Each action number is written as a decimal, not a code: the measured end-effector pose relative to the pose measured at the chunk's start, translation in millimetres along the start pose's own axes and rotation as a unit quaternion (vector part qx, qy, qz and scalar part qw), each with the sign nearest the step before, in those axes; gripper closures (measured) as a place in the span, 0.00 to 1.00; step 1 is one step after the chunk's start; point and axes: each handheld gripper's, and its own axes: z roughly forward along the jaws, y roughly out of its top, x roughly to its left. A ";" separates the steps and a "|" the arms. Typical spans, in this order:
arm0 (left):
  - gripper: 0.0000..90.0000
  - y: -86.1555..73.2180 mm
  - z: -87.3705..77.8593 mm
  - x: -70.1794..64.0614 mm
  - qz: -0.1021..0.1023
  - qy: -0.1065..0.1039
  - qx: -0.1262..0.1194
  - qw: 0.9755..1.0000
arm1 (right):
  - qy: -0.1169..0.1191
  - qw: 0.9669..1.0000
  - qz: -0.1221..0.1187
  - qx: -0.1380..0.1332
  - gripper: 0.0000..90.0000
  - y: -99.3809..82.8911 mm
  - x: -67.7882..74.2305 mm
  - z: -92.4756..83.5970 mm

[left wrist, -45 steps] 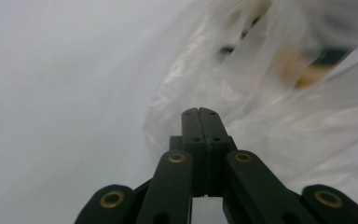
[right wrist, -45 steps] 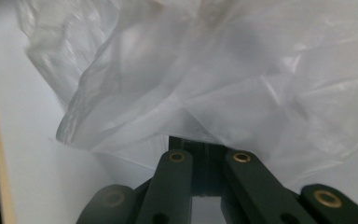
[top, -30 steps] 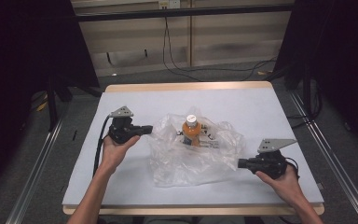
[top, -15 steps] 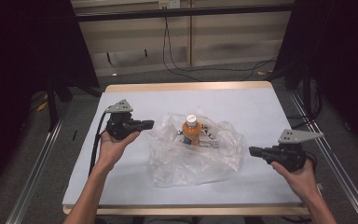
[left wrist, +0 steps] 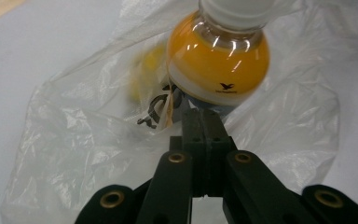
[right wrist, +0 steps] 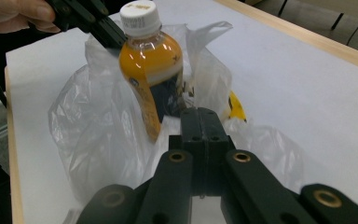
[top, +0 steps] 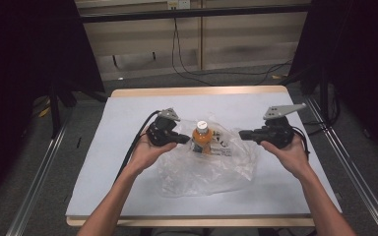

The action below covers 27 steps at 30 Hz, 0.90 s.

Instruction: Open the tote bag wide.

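table [top: 128,187], white-topped with a pale wooden rim, has wide bare surface on its left side, along its far edge and along its near edge; only its middle is taken up. one clear plastic bag [top: 211,164] lies crumpled there, well clear of every edge, and one bottle [top: 202,137] of orange drink with a white cap stands upright in it, at the bag's far part.

left gripper [top: 184,140], held in the person's left hand [top: 147,150], points at the bottle from the left, its tip just beside the bottle's side. in the left gripper view its jaws are pressed together with no gap, and nothing can be seen between them; the bag's film lies right at their tip and whether they pinch it cannot be told. a small dark bird-like mark sits on the bottle's shoulder in that view; dark printing shows through the film to the left, too blurred to read.

right gripper [top: 243,134], in the right hand [top: 288,152], points at the bottle from the right, a little apart from it, over the bag's right part. in the right gripper view its jaws are likewise closed flat on each other, empty as far as can be seen. the cap carries small print, unreadable. two grippers, one bottle, one bag.
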 end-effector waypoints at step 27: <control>1.00 -59.3 52.1 -10.5 -0.009 -0.047 0.126 0.991 | 0.057 0.967 0.013 0.246 1.00 -26.2 -30.3 126.0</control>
